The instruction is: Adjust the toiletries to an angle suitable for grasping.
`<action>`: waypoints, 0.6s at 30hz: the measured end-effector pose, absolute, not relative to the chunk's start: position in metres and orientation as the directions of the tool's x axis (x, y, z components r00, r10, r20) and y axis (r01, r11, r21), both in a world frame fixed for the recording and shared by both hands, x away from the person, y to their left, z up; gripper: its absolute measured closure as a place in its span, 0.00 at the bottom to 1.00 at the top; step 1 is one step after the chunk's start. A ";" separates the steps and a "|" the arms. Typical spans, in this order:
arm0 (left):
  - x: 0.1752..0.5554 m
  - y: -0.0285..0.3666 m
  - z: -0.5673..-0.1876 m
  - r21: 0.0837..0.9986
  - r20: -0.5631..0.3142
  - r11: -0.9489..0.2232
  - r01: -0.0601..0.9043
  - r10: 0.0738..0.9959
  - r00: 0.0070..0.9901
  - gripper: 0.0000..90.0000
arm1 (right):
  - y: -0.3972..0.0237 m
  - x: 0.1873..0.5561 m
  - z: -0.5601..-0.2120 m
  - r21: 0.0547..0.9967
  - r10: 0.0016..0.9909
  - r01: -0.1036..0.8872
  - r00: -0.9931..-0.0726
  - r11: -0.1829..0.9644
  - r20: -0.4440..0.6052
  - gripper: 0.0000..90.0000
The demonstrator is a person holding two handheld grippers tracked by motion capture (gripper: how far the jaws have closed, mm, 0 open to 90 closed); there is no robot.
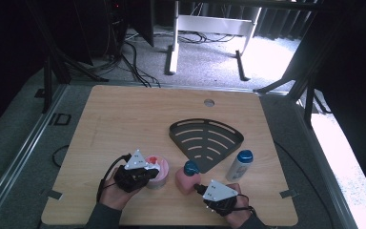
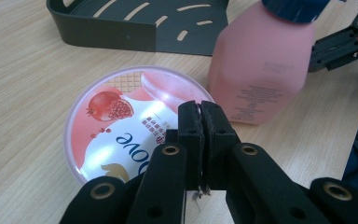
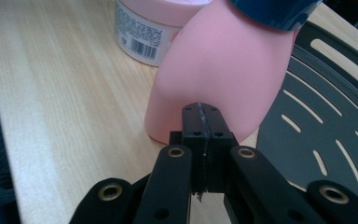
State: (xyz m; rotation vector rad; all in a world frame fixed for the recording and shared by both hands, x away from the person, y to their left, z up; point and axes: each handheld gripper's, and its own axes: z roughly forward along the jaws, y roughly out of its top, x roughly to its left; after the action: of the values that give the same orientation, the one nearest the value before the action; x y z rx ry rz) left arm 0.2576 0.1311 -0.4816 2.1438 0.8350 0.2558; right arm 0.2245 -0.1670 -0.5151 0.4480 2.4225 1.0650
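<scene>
Table [image 1: 124, 114] of pale wood; carpet [image 1: 205, 52] beyond.

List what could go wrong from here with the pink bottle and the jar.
1. The right claw is shut with its tips against the pink bottle; a push could tip the upright bottle or slide it into the pink jar beside it.
2. The left claw is shut over the jar's lid, so it may only nudge the jar, not grasp it.
3. The white bottle stands beside the black rack; a sliding bottle or sweeping arm might topple it.
</scene>
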 end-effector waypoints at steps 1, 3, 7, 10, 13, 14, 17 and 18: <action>0.258 0.131 -0.482 0.747 -0.096 -0.458 0.481 0.642 0.761 0.97 | -0.166 0.226 -0.515 0.752 0.461 0.110 -0.844 0.650 -0.276 1.00; 0.259 0.132 -0.484 0.745 -0.101 -0.455 0.487 0.645 0.757 0.96 | -0.165 0.229 -0.515 0.750 0.460 0.111 -0.844 0.652 -0.275 1.00; 0.260 0.133 -0.486 0.741 -0.107 -0.453 0.495 0.649 0.753 0.96 | -0.161 0.237 -0.515 0.746 0.459 0.106 -0.842 0.657 -0.284 1.00; 0.261 0.133 -0.487 0.739 -0.112 -0.452 0.500 0.650 0.752 0.96 | -0.158 0.243 -0.514 0.744 0.459 0.105 -0.841 0.660 -0.288 1.00; 0.260 0.133 -0.488 0.739 -0.110 -0.452 0.501 0.652 0.750 0.95 | -0.155 0.250 -0.514 0.743 0.458 0.110 -0.843 0.660 -0.282 1.00; 0.261 0.133 -0.488 0.736 -0.112 -0.452 0.503 0.652 0.750 0.95 | -0.154 0.252 -0.514 0.742 0.454 0.105 -0.844 0.662 -0.285 1.00; 0.261 0.133 -0.490 0.735 -0.118 -0.450 0.508 0.652 0.749 0.95 | -0.151 0.257 -0.514 0.742 0.455 0.108 -0.844 0.661 -0.282 1.00; 0.261 0.133 -0.490 0.734 -0.119 -0.450 0.508 0.652 0.749 0.95 | -0.149 0.258 -0.513 0.741 0.454 0.107 -0.845 0.663 -0.284 1.00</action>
State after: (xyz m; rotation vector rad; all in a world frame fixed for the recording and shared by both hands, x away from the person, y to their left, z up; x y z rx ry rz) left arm 0.2614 0.1327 -0.4898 2.1453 0.8676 0.2285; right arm 0.2584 -0.1492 -0.5134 0.4368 2.4292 1.0422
